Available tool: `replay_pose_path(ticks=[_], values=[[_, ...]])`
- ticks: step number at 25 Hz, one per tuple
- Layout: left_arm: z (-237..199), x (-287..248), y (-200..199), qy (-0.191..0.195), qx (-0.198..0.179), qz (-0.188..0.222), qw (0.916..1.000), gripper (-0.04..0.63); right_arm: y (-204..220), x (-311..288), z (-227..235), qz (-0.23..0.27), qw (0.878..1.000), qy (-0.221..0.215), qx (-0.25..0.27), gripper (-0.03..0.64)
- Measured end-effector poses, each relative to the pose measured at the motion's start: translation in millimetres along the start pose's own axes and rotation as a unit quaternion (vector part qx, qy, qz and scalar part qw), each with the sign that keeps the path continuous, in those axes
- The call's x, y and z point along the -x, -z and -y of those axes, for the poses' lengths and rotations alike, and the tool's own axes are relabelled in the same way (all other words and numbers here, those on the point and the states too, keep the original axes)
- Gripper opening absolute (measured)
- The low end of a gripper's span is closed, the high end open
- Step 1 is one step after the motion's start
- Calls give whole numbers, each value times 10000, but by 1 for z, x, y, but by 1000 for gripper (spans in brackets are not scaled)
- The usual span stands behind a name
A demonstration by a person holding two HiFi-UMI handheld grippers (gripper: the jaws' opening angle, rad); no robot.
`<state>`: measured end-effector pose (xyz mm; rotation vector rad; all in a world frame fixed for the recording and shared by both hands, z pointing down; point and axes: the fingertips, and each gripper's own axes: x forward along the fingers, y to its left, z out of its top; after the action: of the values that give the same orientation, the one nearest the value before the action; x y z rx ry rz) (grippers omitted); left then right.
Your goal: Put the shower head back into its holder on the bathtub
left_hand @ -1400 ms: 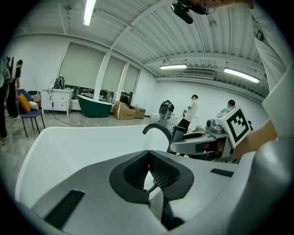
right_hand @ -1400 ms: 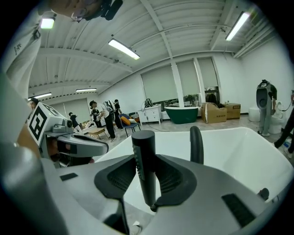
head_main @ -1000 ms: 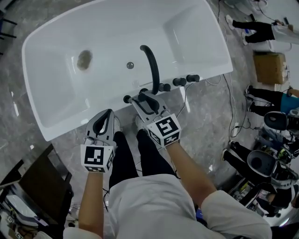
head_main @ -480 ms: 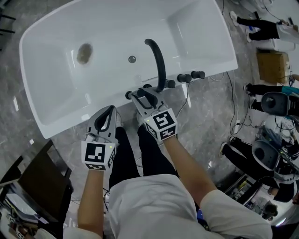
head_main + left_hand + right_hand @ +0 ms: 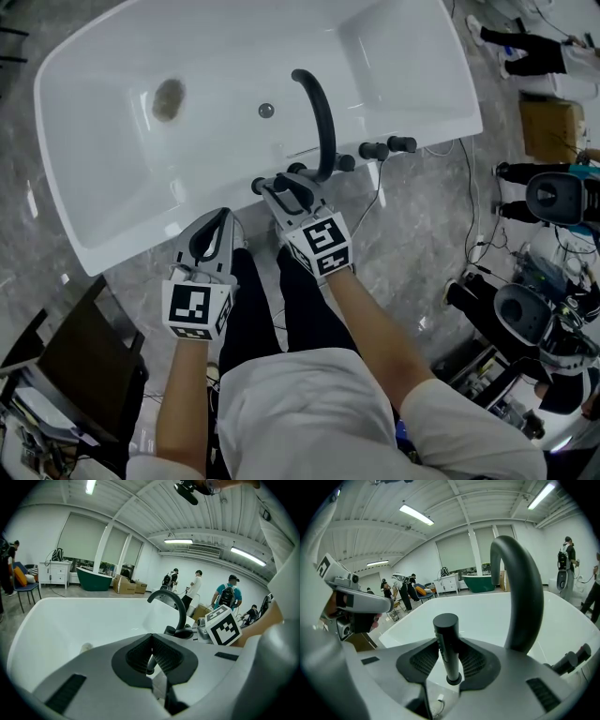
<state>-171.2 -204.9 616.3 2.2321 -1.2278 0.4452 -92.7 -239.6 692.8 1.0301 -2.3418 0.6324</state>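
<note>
A white bathtub point(image 5: 441, 131) lies across the head view, with a black arched spout point(image 5: 319, 112) and black knobs point(image 5: 375, 150) on its near rim. My right gripper point(image 5: 284, 190) hangs over that rim just left of the spout, shut on the black stick-shaped shower head point(image 5: 446, 634). The shower head stands upright between the pads, with a wider black collar at its lower end. My left gripper point(image 5: 217, 230) hovers apart at the tub's outer edge, jaws shut tip to tip point(image 5: 151, 637). A thin grey tube point(image 5: 150, 663) shows in the slit behind the tips; I cannot tell whether it is gripped.
The tub's drain point(image 5: 170, 101) lies at the far left of the basin. Cables point(image 5: 464, 216) trail over the marble floor on the right, where people and equipment point(image 5: 553, 197) stand. A dark board point(image 5: 84, 366) leans at the lower left. My legs are below the rim.
My right gripper has sunk toward the tub's rim beside the spout, shower head still in it. The left gripper has hardly moved.
</note>
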Motion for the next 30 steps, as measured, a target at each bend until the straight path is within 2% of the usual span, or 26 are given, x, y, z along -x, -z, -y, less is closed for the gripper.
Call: replay_pose_path(ticks=[4, 11, 17, 20, 23, 30], values=[[1, 1, 0, -8, -3, -24, 10000, 12, 6, 1, 1, -47, 10000, 4, -9, 143], [-3, -1, 6, -54, -19, -118, 9999, 12, 13, -4, 1, -102, 9996, -59, 257, 143], [-6, 1, -2, -119, -26, -45, 9999, 12, 17, -6, -6, -261, 9985, -158, 446, 147], [-4, 0, -7, -128, -65, -40, 9999, 12, 22, -8, -6, -393, 9979, -268, 436, 175], [-4, -1, -12, -149, -70, -33, 9999, 12, 29, -6, -8, -593, 9964, -459, 401, 232], [10, -2, -30, -214, -106, 55, 9997, 12, 16, 18, -7, -547, 9965, -502, 372, 252]])
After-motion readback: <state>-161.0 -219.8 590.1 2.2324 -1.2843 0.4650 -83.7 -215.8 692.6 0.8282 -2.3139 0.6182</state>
